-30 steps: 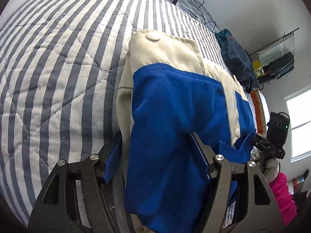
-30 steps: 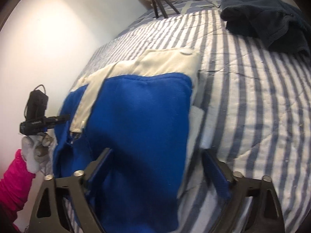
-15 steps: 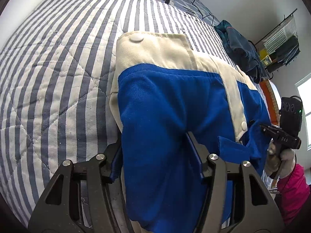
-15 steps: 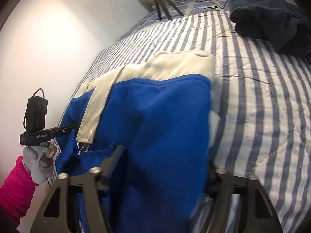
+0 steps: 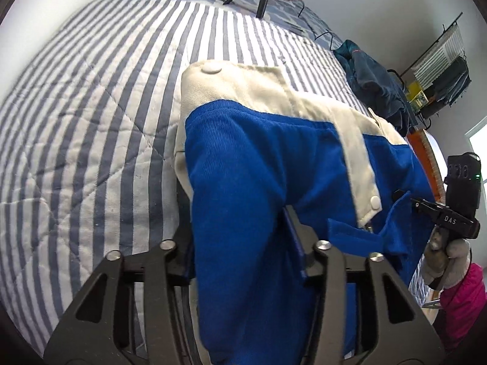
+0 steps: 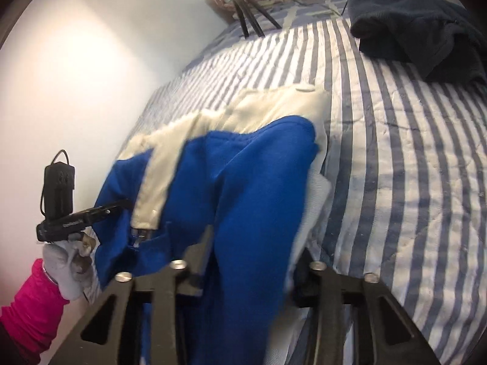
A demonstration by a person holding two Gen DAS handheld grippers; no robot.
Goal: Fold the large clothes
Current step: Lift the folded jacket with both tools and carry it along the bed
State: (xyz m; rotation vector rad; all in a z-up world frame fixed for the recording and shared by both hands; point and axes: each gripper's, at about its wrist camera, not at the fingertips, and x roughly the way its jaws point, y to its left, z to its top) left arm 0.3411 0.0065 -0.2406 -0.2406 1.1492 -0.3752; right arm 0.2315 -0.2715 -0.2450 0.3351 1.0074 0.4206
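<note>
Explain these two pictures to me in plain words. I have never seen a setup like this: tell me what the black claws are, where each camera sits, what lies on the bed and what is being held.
There is no robot here. A person holds a black two-finger hand gripper in each hand, and each carries a wide-angle camera that looks along its fingers. One picture comes from the left gripper, the other from the right gripper. Both point down at a bed with a blue-and-white striped quilt. On it lies a royal-blue fleece garment with cream trim and snap buttons. Both grippers' jaws are closing, each with a fold of blue fabric between them. A dark teal piece of clothing lies further off. In each view you also see the other gripper, held by a grey-gloved hand.
</note>
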